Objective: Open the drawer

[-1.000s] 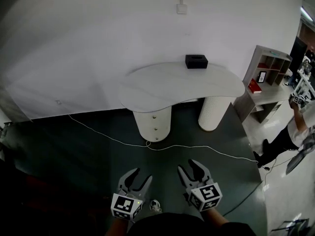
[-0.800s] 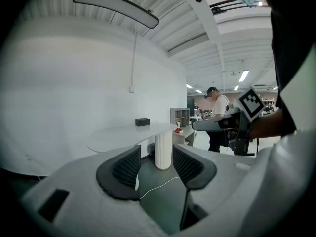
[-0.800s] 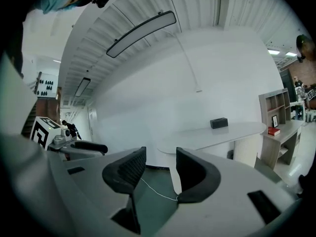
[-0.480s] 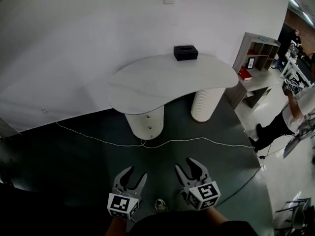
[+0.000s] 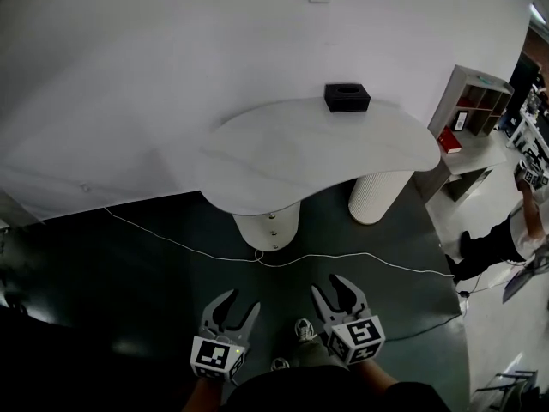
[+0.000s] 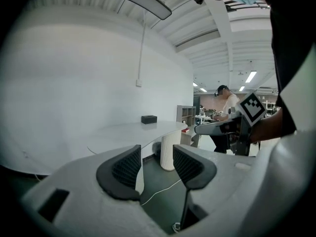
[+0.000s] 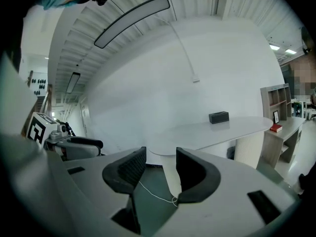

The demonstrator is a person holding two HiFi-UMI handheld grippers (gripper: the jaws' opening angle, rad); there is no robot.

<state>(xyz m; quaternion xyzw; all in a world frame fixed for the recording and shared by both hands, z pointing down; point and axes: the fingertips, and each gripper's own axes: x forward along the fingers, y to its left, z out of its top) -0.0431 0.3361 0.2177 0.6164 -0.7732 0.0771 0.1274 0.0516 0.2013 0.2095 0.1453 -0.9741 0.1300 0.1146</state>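
We are at the approach, with no contact made yet. The left claw [image 5: 243,305] and the right claw [image 5: 330,288] hang low in front of us, side by side. In the left gripper view the left claw [image 6: 155,157] stands spread with only floor and far furniture showing in its gap. The right gripper view shows the right claw [image 7: 160,167] spread and empty in the same way.

The drawer [image 5: 271,223] sits in the smooth round pedestal under the near left end of the white desk [image 5: 283,157], well apart from both claws. Small knobs show on the pedestal's front; we judge there are two, one above the other, but they are too small to be sure. A black box [image 5: 346,97] rests at the desk's far edge. A white cable [image 5: 343,258] trails across the floor between us and the pedestal.

Next we must step in over that cable and bring one claw down to knob height. Then we square its jaws around a knob, pinch, and pull straight back.
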